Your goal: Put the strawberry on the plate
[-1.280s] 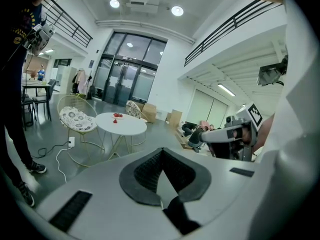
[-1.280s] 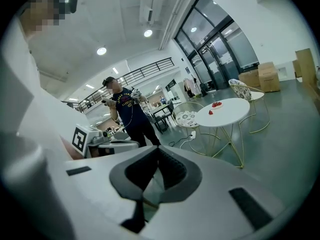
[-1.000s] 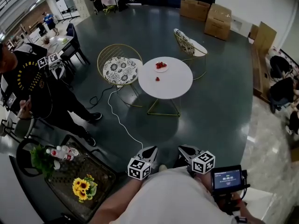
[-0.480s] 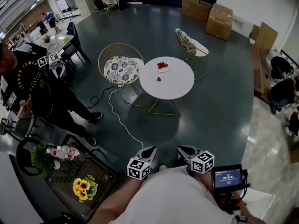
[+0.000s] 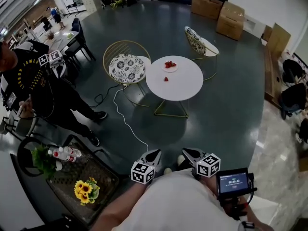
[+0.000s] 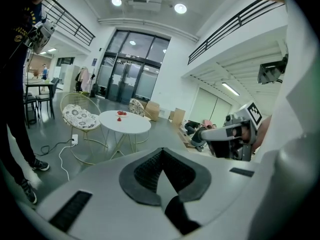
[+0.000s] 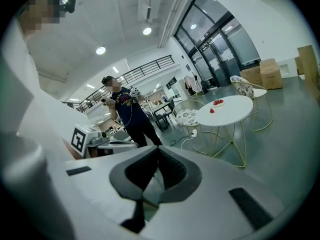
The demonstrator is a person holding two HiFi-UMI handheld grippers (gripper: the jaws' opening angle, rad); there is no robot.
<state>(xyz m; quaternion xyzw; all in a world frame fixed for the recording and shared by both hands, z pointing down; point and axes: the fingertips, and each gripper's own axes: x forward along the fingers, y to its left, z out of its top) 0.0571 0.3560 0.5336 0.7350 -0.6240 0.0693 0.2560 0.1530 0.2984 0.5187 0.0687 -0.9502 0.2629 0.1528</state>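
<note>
A: So, where's the strawberry (image 5: 165, 79)?
B: Centre-top of the head view, lying loose on the round white table (image 5: 185, 88), just below-left of the plate (image 5: 170, 68) (which has red fruit on it, prob. more berries). Near it, not touching.
A: And the tongs?
B: Both at the bottom of the frame, close to the wearer's body, well apart from the table. The left gripper (image 5: 153, 158) has its jaws pressed together w/ nothing between; the right gripper (image 5: 191, 156) is the same, pads meeting, empty.
A: How'll the berry handle?
B: My guess: light, soft, bruises easily, a bit slick. Take it across the widest part w/ a gentle squeeze, no more pressure than needed. Plate rim looks low, so a small lift should do.
A: Room to move?
B: Plenty of bare floor btw. here and the table's near edge. Watch the white cable (image 5: 126, 121) trailing lower-left of the table, and the wire chair (image 5: 126, 67) right up against the table's left side. Another person (image 5: 38, 88) stands at the left edge, out of the way. Berry sits well in from the table edge, so low roll-off risk.
</note>
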